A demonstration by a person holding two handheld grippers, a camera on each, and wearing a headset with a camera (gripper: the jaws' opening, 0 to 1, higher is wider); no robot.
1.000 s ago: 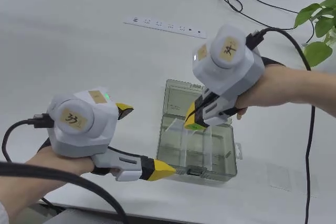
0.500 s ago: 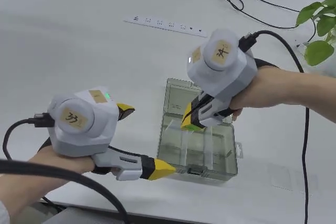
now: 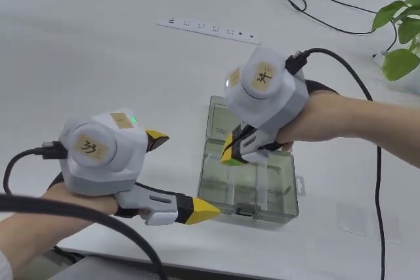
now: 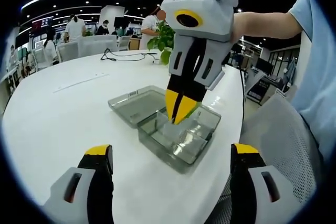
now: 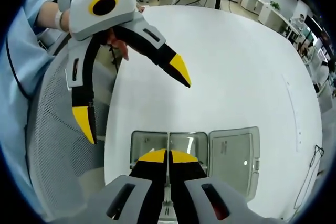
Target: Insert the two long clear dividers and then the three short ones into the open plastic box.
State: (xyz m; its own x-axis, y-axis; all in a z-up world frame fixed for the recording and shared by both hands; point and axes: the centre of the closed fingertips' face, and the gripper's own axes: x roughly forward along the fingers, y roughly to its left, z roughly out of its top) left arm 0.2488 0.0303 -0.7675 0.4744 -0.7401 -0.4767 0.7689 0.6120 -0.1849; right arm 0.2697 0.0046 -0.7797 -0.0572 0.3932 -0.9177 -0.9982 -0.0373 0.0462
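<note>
Since one second ago, the right gripper has travelled toward 9 o'clock across the plastic box. Its tips now sit over the tray's 10 o'clock corner. The left gripper and the box have held position.

1. Right gripper: its jaws are pressed together and point down into the tray. In the right gripper view a clear divider stands edge-on directly ahead of the tips. I cannot confirm whether the jaws pinch it or only bear on it. I judge the steep approach serves to drive a divider straight down its wall slots.

2. Left gripper: its jaws are spread wide and hold nothing. It is parked at 9 o'clock of the box, just beside the front corner. I judge this is a standby to steady the tray if it slides.

3. Box: it rests on the table, with the lid laid flat at 12 o'clock, which keeps the tray open from above. Other clear dividers already stand toward the 3 o'clock end.
</note>
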